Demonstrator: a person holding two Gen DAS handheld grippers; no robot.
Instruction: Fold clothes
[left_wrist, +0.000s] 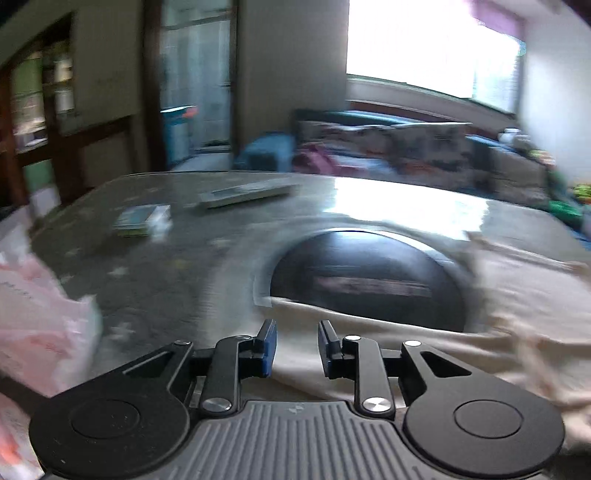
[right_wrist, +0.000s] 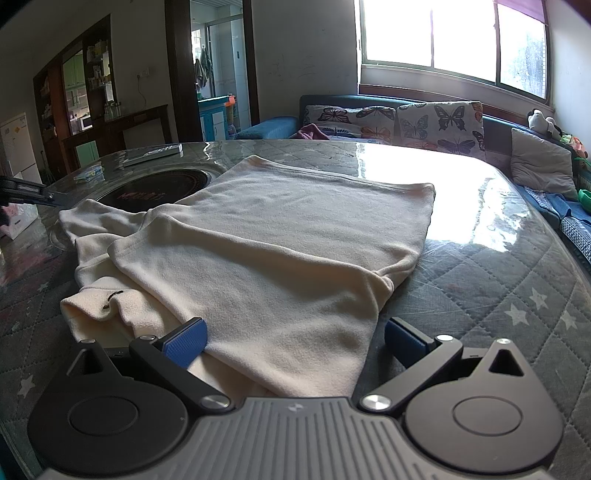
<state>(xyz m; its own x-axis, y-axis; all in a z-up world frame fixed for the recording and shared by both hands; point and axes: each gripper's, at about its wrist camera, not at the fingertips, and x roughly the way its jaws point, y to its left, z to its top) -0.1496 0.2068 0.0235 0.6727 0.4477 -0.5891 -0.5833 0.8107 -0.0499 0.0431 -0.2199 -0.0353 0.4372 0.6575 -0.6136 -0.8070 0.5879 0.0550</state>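
Observation:
A cream garment (right_wrist: 280, 236) lies folded on the quilted, plastic-covered table (right_wrist: 498, 295), with a sleeve bunched at its left side. My right gripper (right_wrist: 295, 336) stands wide open at the garment's near edge. The cloth lies between its blue pads (right_wrist: 188, 341) without being pinched. In the blurred left wrist view my left gripper (left_wrist: 297, 343) is open by a narrow gap over the same cream garment (left_wrist: 369, 354), with nothing between its fingers. A black part at the far left of the right wrist view (right_wrist: 22, 194) looks like the left gripper.
A dark round hob inset (right_wrist: 155, 188) sits in the table, partly under the garment. A long flat box (right_wrist: 153, 154) and a small pack (right_wrist: 88, 172) lie at the far left. A pink bag (left_wrist: 33, 314) hangs off the table's left. A sofa with butterfly cushions (right_wrist: 399, 122) stands behind.

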